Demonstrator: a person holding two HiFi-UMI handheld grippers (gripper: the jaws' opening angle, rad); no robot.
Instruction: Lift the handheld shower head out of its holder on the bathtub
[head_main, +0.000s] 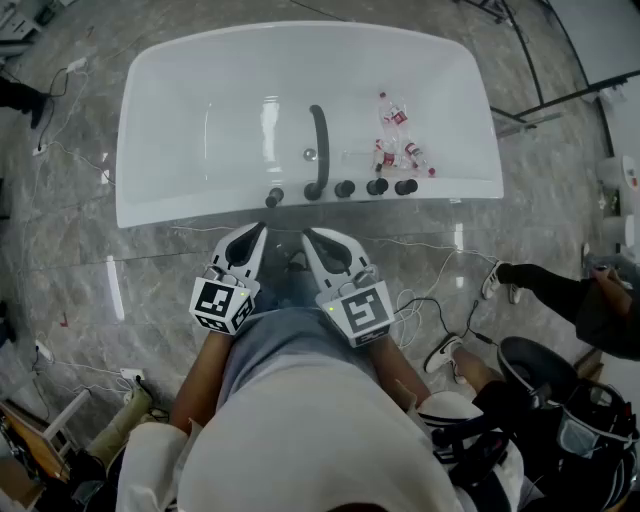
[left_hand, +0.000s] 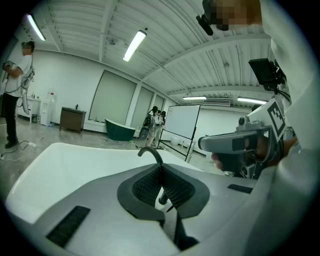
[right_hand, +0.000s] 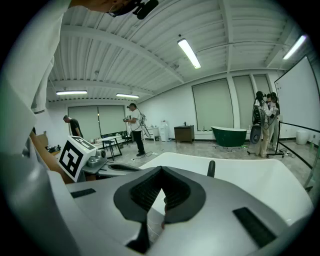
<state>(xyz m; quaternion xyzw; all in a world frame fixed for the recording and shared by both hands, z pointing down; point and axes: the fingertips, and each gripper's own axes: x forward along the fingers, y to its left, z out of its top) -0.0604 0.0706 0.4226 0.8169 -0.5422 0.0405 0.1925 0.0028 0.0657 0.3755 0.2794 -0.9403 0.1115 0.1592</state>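
The white bathtub (head_main: 150, 190) lies ahead of me, with a row of black fittings on its near rim. A curved black spout (head_main: 318, 150) arches over the basin, and three round knobs (head_main: 376, 186) sit to its right. One upright black stub (head_main: 274, 197) stands alone at the left of the row; it looks like the handheld shower head in its holder. My left gripper (head_main: 260, 230) and right gripper (head_main: 308, 236) hover side by side just short of the rim, both shut and empty. The spout (left_hand: 151, 153) shows over the shut left gripper (left_hand: 160, 166). A black post (right_hand: 211, 168) rises beyond the shut right gripper (right_hand: 161, 170).
Several small red-capped bottles (head_main: 395, 140) lie inside the tub at the right. Cables (head_main: 430, 310) trail over the marble floor by my feet. A seated person's legs (head_main: 540, 280) and dark gear (head_main: 540, 400) are at the right. People stand far across the room (right_hand: 132, 127).
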